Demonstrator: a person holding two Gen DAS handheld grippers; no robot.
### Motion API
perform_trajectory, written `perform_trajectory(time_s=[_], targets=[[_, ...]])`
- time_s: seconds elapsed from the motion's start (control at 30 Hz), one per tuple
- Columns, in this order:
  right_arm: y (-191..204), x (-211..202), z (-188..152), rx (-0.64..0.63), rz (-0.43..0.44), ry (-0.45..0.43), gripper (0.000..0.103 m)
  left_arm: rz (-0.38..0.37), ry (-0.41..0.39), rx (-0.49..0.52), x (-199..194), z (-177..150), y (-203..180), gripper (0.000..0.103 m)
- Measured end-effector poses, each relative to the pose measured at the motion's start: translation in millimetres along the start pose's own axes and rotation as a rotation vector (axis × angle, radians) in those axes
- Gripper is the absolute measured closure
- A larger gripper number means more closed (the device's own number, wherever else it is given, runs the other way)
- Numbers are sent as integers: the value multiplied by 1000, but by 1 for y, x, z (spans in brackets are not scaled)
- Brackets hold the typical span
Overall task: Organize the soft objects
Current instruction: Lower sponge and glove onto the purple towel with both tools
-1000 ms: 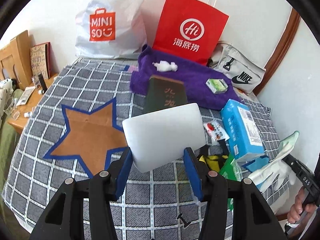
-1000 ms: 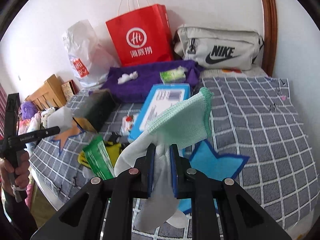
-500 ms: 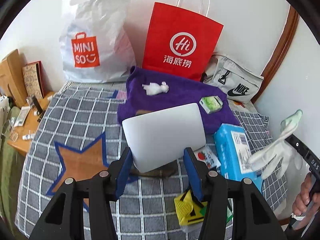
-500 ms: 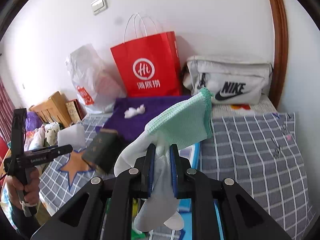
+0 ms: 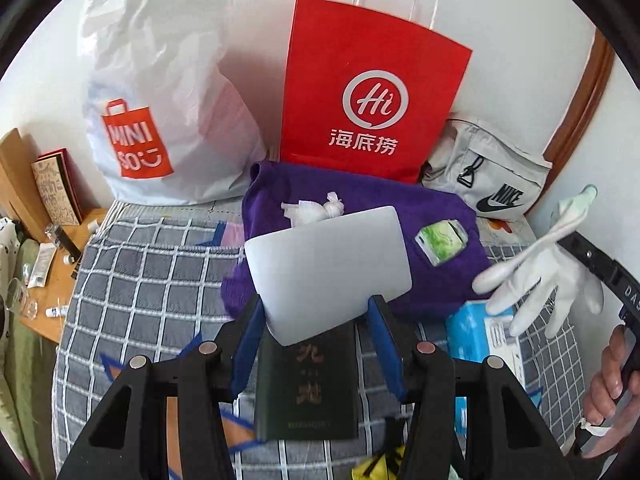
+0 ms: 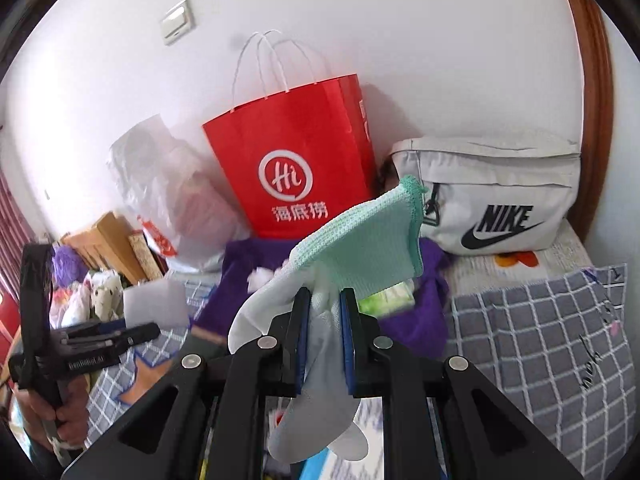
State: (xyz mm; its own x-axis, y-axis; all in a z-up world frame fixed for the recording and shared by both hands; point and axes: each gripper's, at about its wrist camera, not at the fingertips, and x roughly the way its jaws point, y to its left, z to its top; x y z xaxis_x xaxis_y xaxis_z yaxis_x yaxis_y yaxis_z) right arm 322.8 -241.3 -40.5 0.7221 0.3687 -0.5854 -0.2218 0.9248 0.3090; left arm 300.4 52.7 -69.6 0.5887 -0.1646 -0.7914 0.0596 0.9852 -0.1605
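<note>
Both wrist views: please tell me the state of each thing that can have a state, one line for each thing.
left gripper: shut on the white sponge block.
white sponge block: held up above the bed.
right gripper: shut on the glove.
glove: hanging limp from the jaws, cuff up.
red paper bag: upright against the wall.
purple towel: lying crumpled on the bed.
dark book: lying flat, closed.

White block [image 5: 328, 268] held aloft; mint-cuffed glove [image 6: 344, 256] dangling — pinched.
</note>
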Motion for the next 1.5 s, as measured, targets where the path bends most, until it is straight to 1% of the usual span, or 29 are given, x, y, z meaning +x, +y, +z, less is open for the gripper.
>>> perform_trajectory(time_s=[0.2, 0.5, 0.6, 0.73, 0.8, 0.93, 1.0, 1.07, 1.17, 1.27, 1.4, 1.5], targets=[[-11, 40, 22, 36, 0, 31, 88, -28, 27, -27, 27, 19, 5, 53], [-15, 84, 35, 53, 6, 72, 88, -35, 62, -45, 62, 42, 7, 53], [-17, 99, 32, 56, -2, 92, 88, -36, 79, -49, 76, 51, 8, 53], [-19, 120, 25, 43, -1, 153, 88, -26, 94, -32, 96, 60, 6, 53], [-18, 127, 22, 25, -6, 171, 88, -18, 100, -26, 106, 62, 7, 53], [-19, 143, 15, -14, -13, 227, 88, -39, 121, -30, 122, 62, 11, 52], [-23, 152, 12, -9, -14, 253, 88, -39, 144, -23, 131, 63, 11, 52], [-30, 162, 7, 30, -7, 282, 88, -45, 158, -2, 137, 61, 10, 52], [-37, 173, 2, 51, -11, 320, 88, -71, 192, -23, 147, 60, 14, 52], [-37, 177, -1, 48, -21, 329, 87, -89, 218, -32, 152, 58, 16, 52], [-34, 181, -3, 17, -27, 355, 85, -89, 234, -38, 156, 56, 17, 50], [-34, 185, -5, 17, -30, 370, 84, -88, 243, -39, 161, 54, 14, 49]])
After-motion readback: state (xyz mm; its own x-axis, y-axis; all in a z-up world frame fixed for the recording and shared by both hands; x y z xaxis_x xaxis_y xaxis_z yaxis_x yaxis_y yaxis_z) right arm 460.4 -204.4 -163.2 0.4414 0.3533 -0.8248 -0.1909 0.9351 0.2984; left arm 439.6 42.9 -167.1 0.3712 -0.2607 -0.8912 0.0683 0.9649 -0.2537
